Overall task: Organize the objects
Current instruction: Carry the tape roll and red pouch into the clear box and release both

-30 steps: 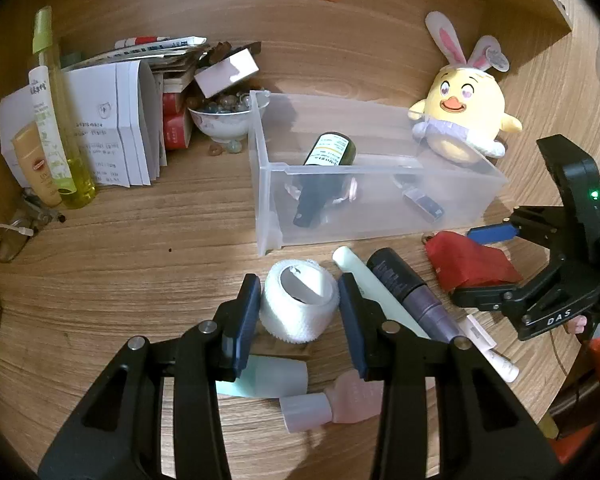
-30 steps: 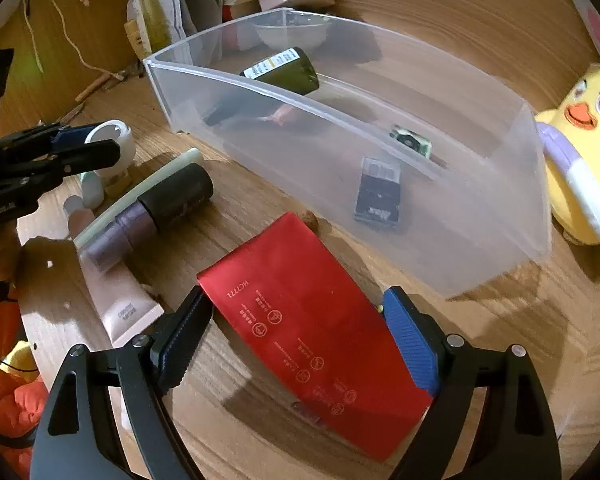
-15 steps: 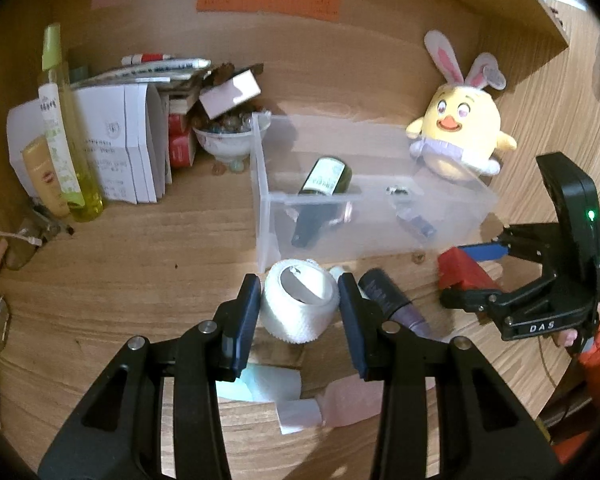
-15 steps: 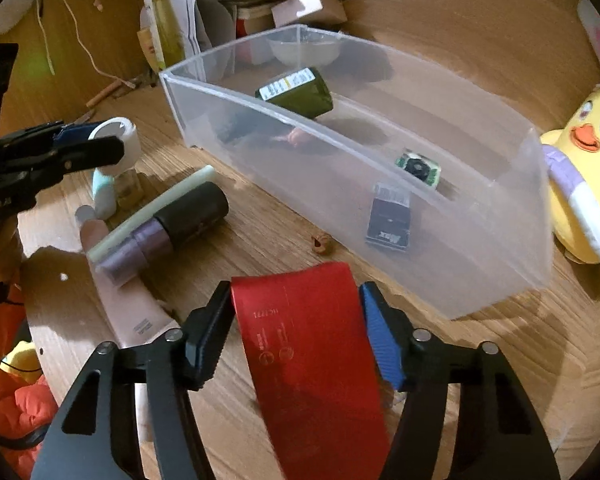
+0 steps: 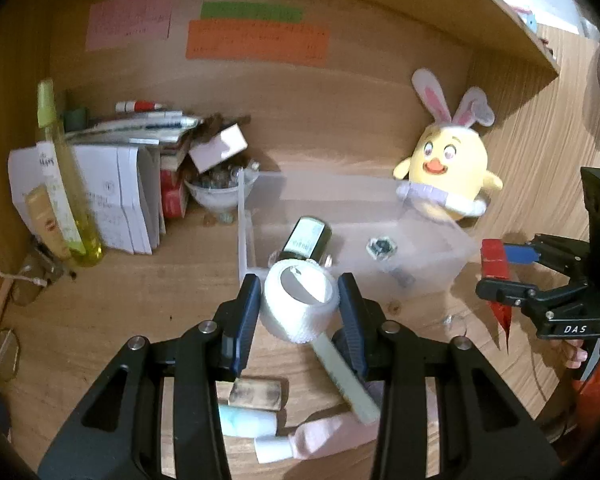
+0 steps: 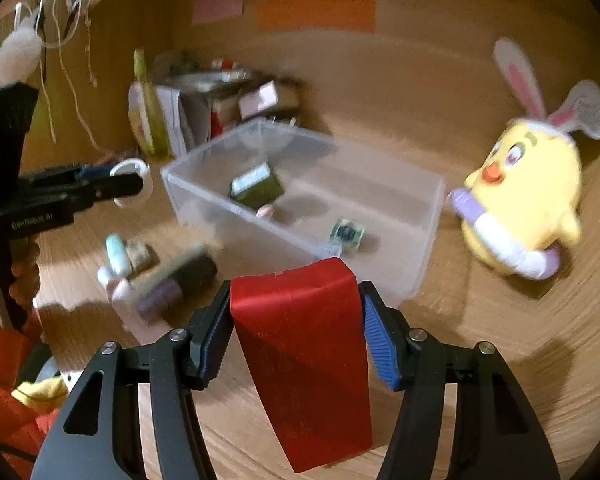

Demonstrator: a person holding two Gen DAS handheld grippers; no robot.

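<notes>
My left gripper is shut on a white bandage roll and holds it in the air just before the near left corner of the clear plastic bin. My right gripper is shut on a red packet, lifted above the desk in front of the bin. The bin holds a dark green bottle, a small square item and a dark flat piece. The right gripper with the red packet shows at the right of the left wrist view.
On the desk below lie a pale green stick, a pink tube, a mint tube, a small block and a dark purple tube. A yellow plush chick, a marble bowl, papers and a yellow spray bottle stand behind.
Both grippers have risen off the desk with their loads. The right gripper closed on the red packet and lifted it; the left carried the roll up toward the bin.
</notes>
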